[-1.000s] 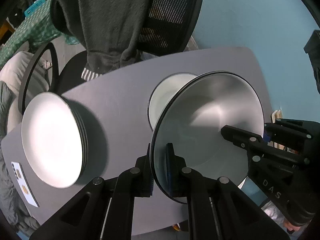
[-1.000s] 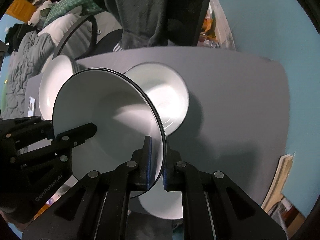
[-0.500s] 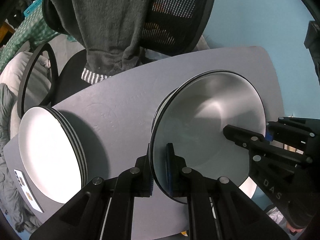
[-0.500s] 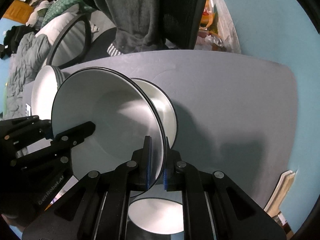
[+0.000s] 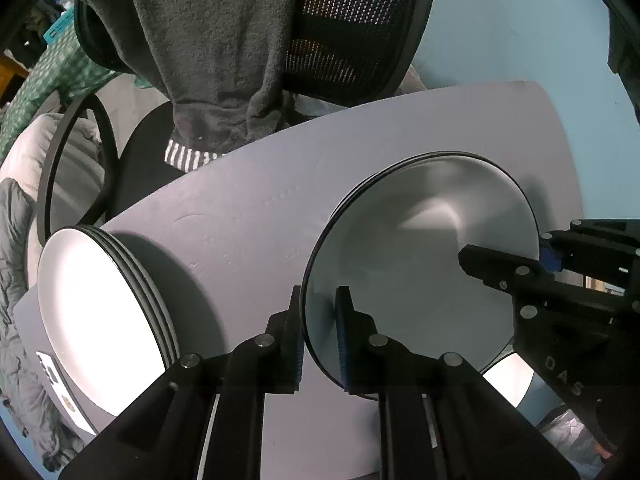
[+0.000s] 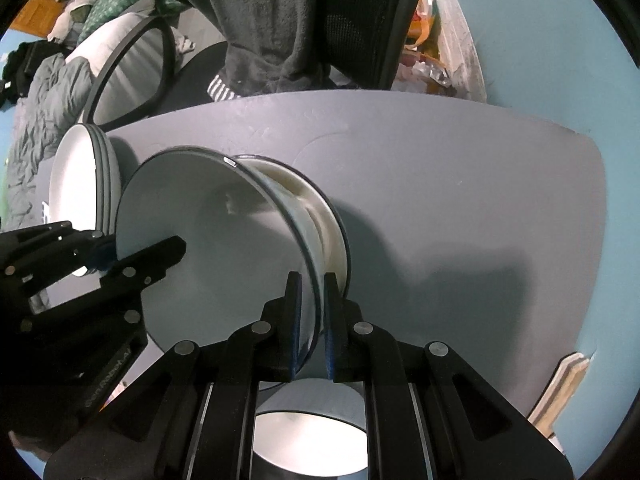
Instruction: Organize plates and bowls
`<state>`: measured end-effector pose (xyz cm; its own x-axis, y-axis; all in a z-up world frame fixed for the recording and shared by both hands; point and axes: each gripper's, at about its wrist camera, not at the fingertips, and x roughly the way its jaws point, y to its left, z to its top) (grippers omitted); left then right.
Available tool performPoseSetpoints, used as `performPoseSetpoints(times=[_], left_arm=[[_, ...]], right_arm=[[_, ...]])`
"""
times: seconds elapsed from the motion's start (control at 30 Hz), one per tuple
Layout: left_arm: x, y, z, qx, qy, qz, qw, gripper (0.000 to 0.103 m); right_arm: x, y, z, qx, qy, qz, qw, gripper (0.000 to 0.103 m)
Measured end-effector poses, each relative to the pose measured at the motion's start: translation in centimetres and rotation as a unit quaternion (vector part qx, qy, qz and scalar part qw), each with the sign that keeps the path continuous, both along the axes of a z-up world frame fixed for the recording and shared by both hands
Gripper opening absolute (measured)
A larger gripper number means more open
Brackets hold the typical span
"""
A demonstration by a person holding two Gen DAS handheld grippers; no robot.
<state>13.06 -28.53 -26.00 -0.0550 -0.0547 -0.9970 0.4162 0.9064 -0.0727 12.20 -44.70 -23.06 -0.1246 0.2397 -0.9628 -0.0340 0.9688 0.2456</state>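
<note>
Closest to me, the black left gripper (image 5: 319, 336) has its blue-padded fingers pinched onto the near rim of a white bowl with a thin dark edge (image 5: 420, 264), one pad inside and one outside. The black right gripper (image 6: 310, 326) clamps the opposite rim of that same bowl in the same way, so the bowl hangs between the two tools. From the right wrist view it sits in the mouth of a second white bowl (image 6: 324, 220) resting on the grey tabletop (image 6: 460, 200); whether it is fully seated I cannot tell. Below the right gripper, a further white dish (image 6: 312, 436) shows between its arms, partly hidden.

Off to the left side of the table, well apart from the bowls, sits a stack of white plates with dark rims (image 5: 100, 316). Near it at the table edge lies a small flat card-like item (image 5: 60, 388), too small to make out.

Beyond the table stands a black mesh office chair (image 5: 360, 32) with a dark grey fleece garment (image 5: 200, 52) draped over its back, against a pale blue wall (image 5: 520, 32).
</note>
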Motion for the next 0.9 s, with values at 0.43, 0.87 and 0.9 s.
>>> performPoseSetpoints(times=[0.43,0.87,0.9], left_arm=[[0.2,0.0,1.4,0.013,-0.034,-0.012,0.9993,0.028],[-1.6,0.5,4.4,0.006,-0.073,-0.043,0.9964,0.043],[-1.9,0.6,4.7,0.004,-0.076,-0.047,0.996,0.044]], right_arm=[[0.4,-0.3,1.4,-0.021,-0.012,0.01,1.0,0.034],[-1.6,-1.2,3.9,-0.049,-0.045,0.019,0.998,0.048],[-1.9,-1.3,4.2,-0.049,-0.048,0.019,0.997,0.048]])
